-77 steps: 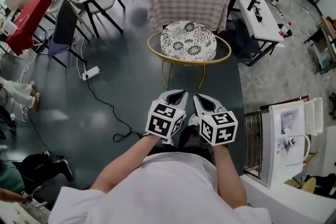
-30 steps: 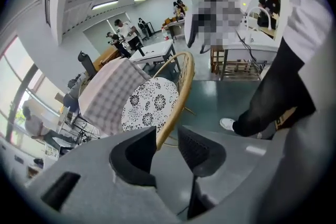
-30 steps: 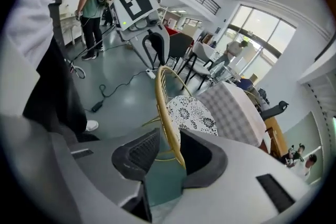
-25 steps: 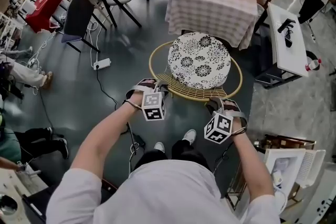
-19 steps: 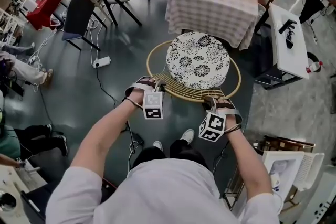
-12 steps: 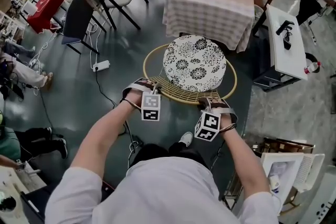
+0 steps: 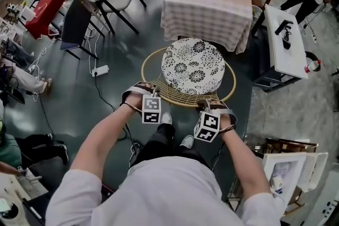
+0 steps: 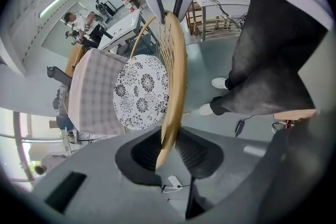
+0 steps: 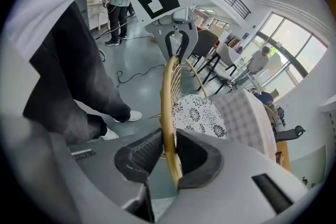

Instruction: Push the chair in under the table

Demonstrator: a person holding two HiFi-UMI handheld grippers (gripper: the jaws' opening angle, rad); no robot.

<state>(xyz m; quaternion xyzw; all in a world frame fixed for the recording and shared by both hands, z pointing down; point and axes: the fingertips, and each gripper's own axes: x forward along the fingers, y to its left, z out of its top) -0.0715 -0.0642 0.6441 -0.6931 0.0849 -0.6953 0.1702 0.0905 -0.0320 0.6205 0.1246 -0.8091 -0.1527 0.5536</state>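
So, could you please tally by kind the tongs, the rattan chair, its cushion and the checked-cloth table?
rattan chair: 1
floral cushion: 1
checked-cloth table: 1
tongs: 2, left tongs closing on the chair's rim, right tongs clamped on it
total: 5

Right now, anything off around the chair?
Nothing spilled or damaged. The chair stands upright, not yet under the table. A corded power strip lies loose on the floor to its left in the head view.
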